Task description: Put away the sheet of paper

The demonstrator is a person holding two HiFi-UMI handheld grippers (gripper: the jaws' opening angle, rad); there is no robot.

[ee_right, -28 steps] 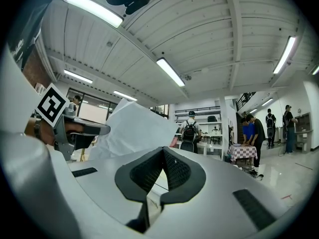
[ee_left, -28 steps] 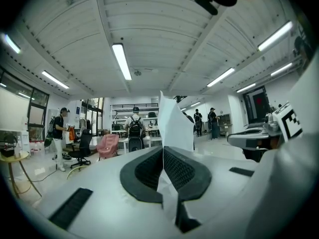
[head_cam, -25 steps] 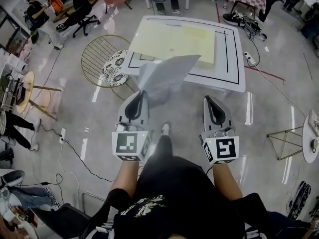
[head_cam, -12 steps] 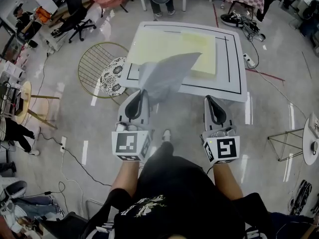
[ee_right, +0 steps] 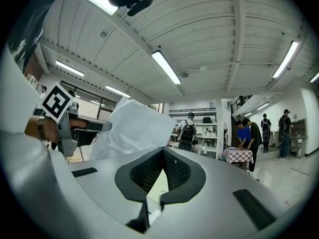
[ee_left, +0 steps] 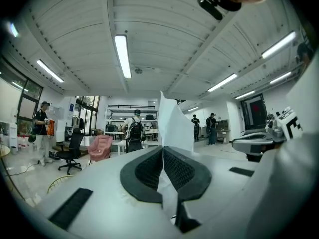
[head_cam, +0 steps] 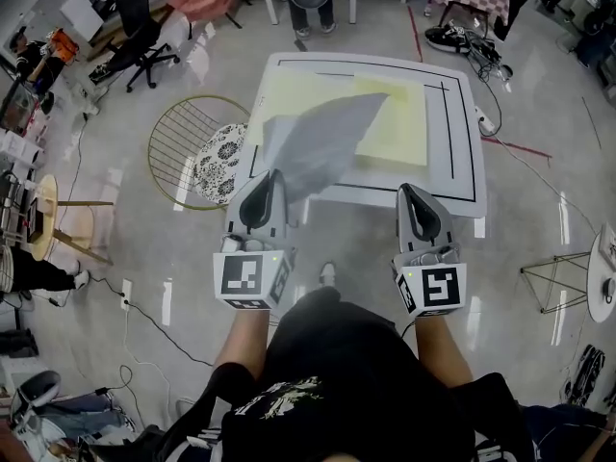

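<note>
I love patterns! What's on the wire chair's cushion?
The cushion has a black-and-white flowery pattern, clearest in the head view.

Looks like an open-plan lab or workshop hall. Has a glossy grey floor [head_cam: 144, 210] strung with cables [head_cam: 159, 340], a white table [head_cam: 464, 133] marked with black lines in the middle, and a black office chair [head_cam: 130, 27] far left. Shows tube lights [ee_left: 122, 56] on a ribbed ceiling [ee_left: 164, 29], far shelving [ee_left: 119, 108], and people [ee_right: 249, 133] at benches.
</note>
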